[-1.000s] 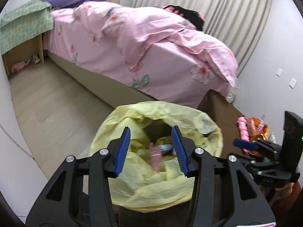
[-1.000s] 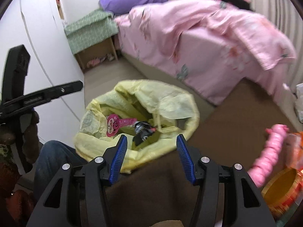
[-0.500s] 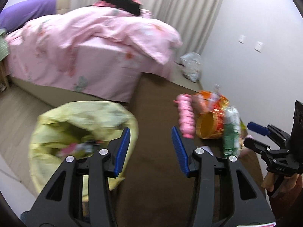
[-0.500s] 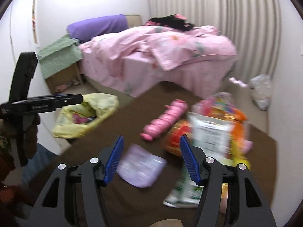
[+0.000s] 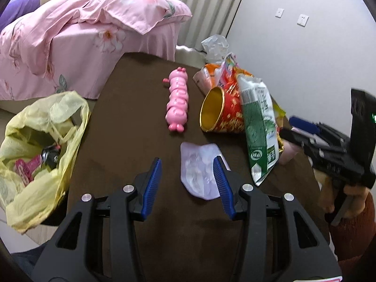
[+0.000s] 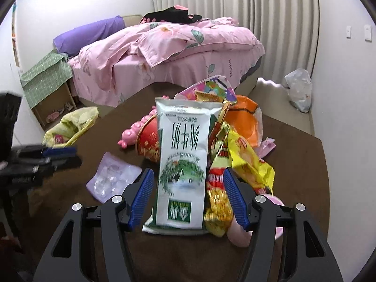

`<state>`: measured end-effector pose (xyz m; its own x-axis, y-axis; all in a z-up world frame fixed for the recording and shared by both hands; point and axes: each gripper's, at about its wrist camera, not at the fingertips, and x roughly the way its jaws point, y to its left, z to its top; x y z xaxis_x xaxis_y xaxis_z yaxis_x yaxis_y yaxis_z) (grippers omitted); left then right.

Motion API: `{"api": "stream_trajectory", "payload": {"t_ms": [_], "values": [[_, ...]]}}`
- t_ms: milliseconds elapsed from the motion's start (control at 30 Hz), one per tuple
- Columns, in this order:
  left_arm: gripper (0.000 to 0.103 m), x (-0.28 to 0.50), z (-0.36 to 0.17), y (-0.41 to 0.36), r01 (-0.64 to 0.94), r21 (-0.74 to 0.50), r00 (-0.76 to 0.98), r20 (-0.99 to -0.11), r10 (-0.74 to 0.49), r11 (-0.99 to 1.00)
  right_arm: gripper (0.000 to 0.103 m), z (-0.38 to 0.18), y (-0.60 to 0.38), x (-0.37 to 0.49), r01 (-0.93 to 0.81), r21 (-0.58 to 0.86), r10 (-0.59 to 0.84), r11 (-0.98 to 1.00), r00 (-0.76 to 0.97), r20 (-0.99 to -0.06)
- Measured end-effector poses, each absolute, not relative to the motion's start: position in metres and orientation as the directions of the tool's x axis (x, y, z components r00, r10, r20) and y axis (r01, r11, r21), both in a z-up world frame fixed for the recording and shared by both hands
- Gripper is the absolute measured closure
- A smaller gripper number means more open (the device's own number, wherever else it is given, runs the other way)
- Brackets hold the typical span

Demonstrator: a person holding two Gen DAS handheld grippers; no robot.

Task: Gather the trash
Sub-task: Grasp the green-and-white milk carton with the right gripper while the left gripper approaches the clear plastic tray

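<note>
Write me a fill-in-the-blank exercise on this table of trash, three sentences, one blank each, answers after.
1. The crinkled plastic trash bag hanging at the table's edge is ___ in colour.
2. The segmented plastic caterpillar toy on the dark brown table is ___.
3. The red paper cup with the gold inside lies on its ___.

Answers: yellow; pink; side
</note>
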<state>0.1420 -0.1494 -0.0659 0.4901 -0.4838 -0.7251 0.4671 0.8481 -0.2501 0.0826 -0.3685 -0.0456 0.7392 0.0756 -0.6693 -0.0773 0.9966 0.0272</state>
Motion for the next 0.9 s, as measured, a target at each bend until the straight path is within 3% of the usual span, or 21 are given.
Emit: {"api": "stream_trajectory", "payload": {"t_ms": [300, 433, 900], "values": [[0.060, 0.138, -0.070, -0.139, 0.423, -0.258, 0.499, -0.734, -0.462, 0.868, 0.045, -0.057, -0.356, 0.124, -0.071, -0.007, 0.045, 0.997, 0.711, -0.702], [0.060, 0.136, -0.067, -0.138, 0.429, -0.251, 0.505, -0.730, -0.461, 0.868, 0.053, -0.058, -0.351, 0.126, -0.112, 0.016, 0.089, 0.994, 0.691, -0.717], [0.059, 0.142, -0.079, -0.152, 0.478, -0.229, 0.471, -0.748, -0.467, 0.848, 0.053, -0.040, -0.367, 0.024, -0.111, 0.165, 0.194, 0.980, 0.723, -0.663]]}}
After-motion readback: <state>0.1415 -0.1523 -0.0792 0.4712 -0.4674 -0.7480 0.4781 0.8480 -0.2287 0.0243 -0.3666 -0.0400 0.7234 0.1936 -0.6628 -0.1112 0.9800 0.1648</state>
